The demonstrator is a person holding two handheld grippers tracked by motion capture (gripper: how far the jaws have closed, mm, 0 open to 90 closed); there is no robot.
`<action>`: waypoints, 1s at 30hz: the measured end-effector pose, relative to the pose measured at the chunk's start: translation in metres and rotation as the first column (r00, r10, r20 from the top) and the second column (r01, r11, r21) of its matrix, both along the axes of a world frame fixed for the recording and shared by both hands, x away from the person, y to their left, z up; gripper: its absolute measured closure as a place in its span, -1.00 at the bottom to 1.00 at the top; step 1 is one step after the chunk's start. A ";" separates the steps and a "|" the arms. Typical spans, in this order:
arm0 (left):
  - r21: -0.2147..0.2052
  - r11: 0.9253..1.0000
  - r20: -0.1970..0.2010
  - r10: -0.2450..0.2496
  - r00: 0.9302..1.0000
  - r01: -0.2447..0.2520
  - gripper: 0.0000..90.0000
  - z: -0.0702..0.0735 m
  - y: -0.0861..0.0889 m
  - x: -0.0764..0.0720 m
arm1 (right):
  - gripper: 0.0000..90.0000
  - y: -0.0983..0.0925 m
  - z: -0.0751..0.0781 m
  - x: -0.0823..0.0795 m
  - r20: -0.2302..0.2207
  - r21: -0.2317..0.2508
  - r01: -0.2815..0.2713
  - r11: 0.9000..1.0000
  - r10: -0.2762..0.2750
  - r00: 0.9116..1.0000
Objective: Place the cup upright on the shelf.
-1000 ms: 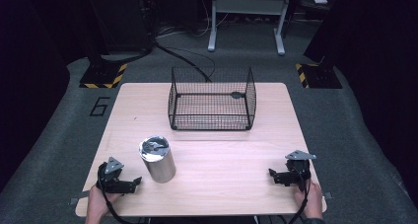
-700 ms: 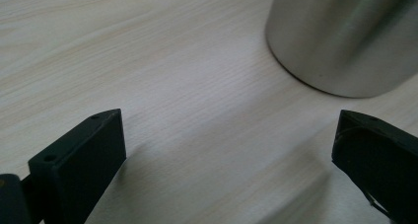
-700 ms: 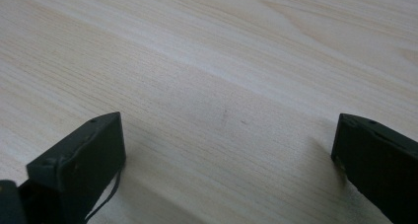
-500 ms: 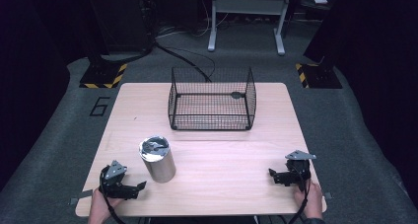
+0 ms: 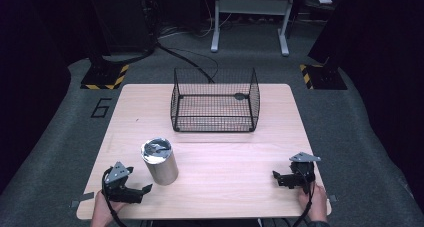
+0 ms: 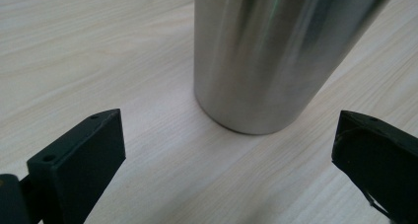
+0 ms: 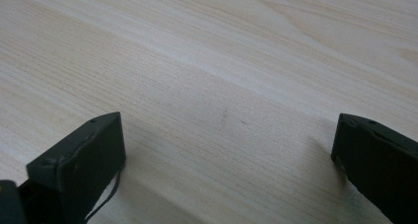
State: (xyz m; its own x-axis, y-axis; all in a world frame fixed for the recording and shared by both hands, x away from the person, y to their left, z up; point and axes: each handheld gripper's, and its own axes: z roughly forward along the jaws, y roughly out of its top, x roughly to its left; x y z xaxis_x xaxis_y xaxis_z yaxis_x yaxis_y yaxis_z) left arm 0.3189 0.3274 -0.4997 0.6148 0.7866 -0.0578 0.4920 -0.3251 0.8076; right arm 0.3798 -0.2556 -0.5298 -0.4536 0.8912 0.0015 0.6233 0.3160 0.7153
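Observation:
A shiny steel cylinder can [image 5: 160, 162] stands upright on the wooden table [image 5: 225, 157], front left. My left gripper [image 5: 142, 191] rests low just left of the can, jaws wide open and aimed at its base. In the left gripper view the can [image 6: 276, 51] rises a short way beyond the gripper [image 6: 229, 150], not between the jaws. My right gripper [image 5: 278, 178] lies near the table's front right, open, with bare wood between its jaws [image 7: 229, 150].
A black wire basket [image 5: 215, 101] stands at the back middle of the table, with a small dark thing [image 5: 241, 95] at its far right. Beyond the table are a metal stand's legs [image 5: 250, 17] and striped floor bases [image 5: 105, 77].
My left gripper has slid toward the front edge and turned right, so its jaws now point at the can. The right gripper has stayed put.

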 end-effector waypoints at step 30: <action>-0.100 0.995 0.107 -0.011 0.994 0.022 -1.00 0.036 -0.032 0.010 | -1.00 0.000 0.000 0.000 0.000 0.000 0.000 1.000 0.000 1.000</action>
